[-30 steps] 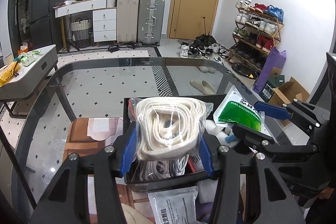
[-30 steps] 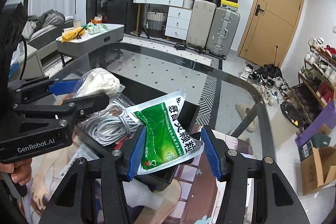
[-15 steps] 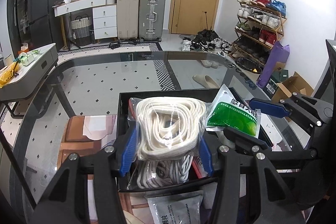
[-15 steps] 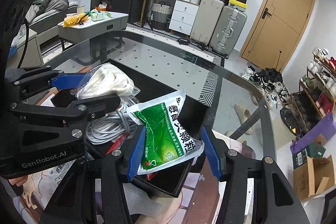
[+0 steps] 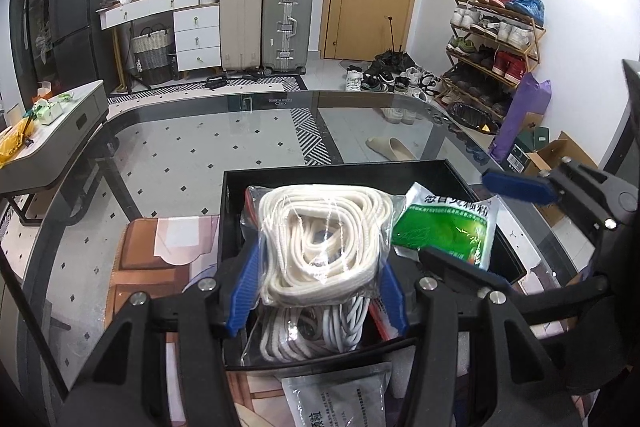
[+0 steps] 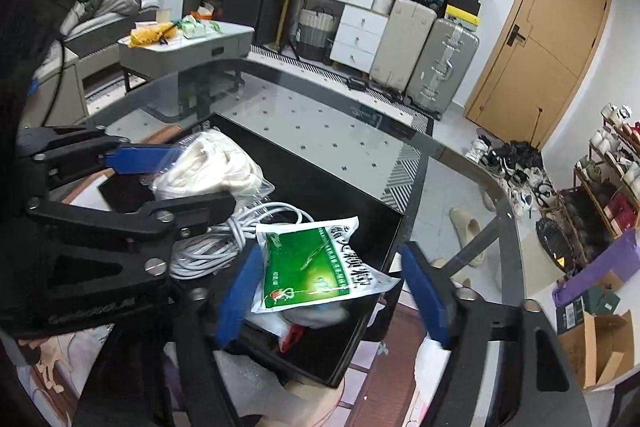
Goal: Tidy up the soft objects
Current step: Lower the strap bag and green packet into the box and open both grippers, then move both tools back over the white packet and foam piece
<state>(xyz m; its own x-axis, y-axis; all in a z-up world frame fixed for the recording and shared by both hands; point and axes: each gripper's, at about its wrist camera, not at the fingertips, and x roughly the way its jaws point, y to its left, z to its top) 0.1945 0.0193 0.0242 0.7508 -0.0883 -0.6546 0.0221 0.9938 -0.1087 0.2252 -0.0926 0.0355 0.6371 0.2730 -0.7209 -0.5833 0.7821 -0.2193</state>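
Observation:
My left gripper (image 5: 316, 291) is shut on a clear bag of white rope (image 5: 324, 247) and holds it over the black tray (image 5: 280, 179); the bag also shows in the right wrist view (image 6: 208, 167). My right gripper (image 6: 332, 291) is open. The green and white pouch (image 6: 316, 273) lies between its fingers, resting in the tray (image 6: 352, 187) on other items; it also shows in the left wrist view (image 5: 448, 223). A coil of white cable (image 6: 224, 239) lies in the tray under the rope bag.
The tray stands on a glass table (image 5: 192, 147) with a rounded edge. A grey pouch (image 5: 340, 399) lies on the table in front of the tray. Foam wrap (image 6: 256, 367) lies near the tray's front. Suitcases, a shoe rack and a door are beyond.
My right gripper has opened and let go of the green pouch, which now lies in the tray. My left gripper still holds the rope bag, a little further over the tray.

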